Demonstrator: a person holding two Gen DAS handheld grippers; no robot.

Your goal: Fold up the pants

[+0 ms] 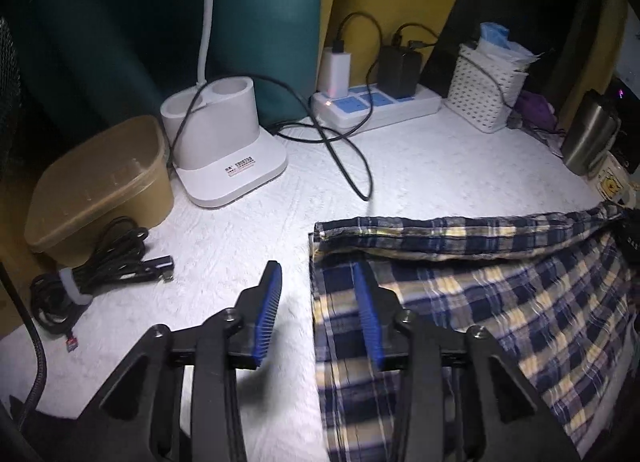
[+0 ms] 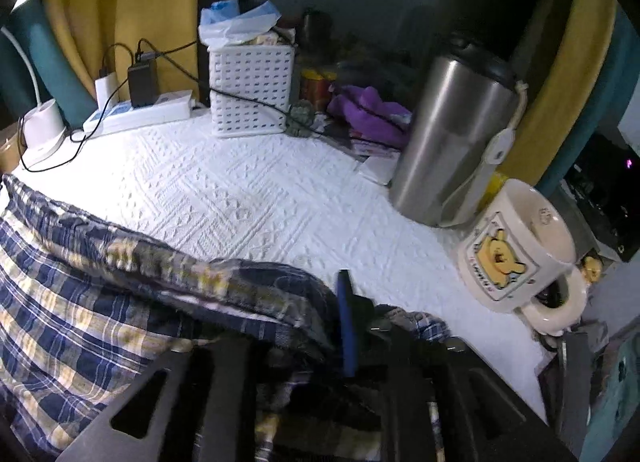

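Observation:
Plaid pants in navy, white and yellow (image 1: 480, 302) lie on the white textured cover (image 1: 400, 166), with a folded band along their far edge. My left gripper (image 1: 318, 302) is open and straddles the pants' left edge: one blue pad (image 1: 268, 310) is over bare cover, the other (image 1: 368, 314) over the cloth. In the right wrist view the pants (image 2: 80, 302) fill the lower left and bunch up at my right gripper (image 2: 296, 326). Its right blue pad (image 2: 346, 322) shows, standing apart from the cloth. The heaped fabric hides the left finger. The jaws look open with loose cloth between them.
A white lamp base (image 1: 224, 142), a brown tub (image 1: 100, 190) and a coiled black cable (image 1: 92, 282) sit at left. A power strip (image 1: 376, 104) and a white basket (image 1: 484, 90) line the back. A steel tumbler (image 2: 452, 134) and a bear mug (image 2: 516, 246) stand at right.

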